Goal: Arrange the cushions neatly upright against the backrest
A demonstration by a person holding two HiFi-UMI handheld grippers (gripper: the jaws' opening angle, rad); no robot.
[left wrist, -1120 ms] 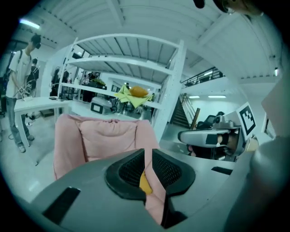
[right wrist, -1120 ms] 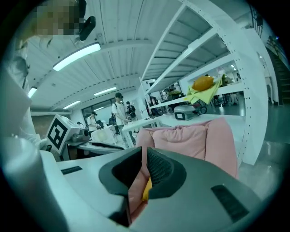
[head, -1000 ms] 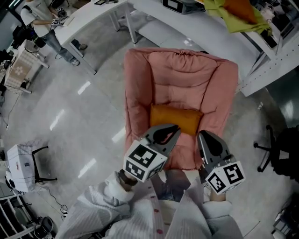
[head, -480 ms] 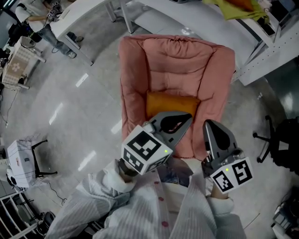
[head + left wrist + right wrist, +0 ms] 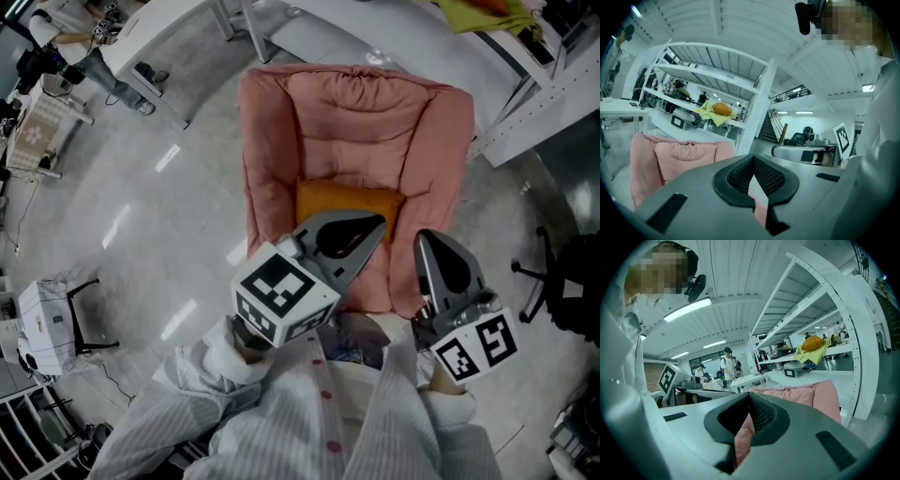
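A pink padded armchair (image 5: 356,122) stands on the grey floor. One orange cushion (image 5: 349,200) sits upright on its seat, leaning against the backrest. My left gripper (image 5: 375,225) hovers over the seat front, just below the cushion in the head view, shut and empty. My right gripper (image 5: 431,239) hangs beside it over the chair's right arm, also shut with nothing in it. In the left gripper view the closed tips (image 5: 753,157) point level toward the chair back (image 5: 679,159). In the right gripper view the closed tips (image 5: 749,394) show pink upholstery (image 5: 806,394) behind them.
White tables (image 5: 394,47) stand behind the chair, and a white shelf rack (image 5: 553,103) stands at the back right with a yellow-green cloth (image 5: 487,14) on it. A black office chair (image 5: 562,291) is at the right. A small white stand (image 5: 42,328) is at the left.
Both grippers have risen toward the head camera and drawn slightly back from the orange cushion. The cushion and the chair have not moved.
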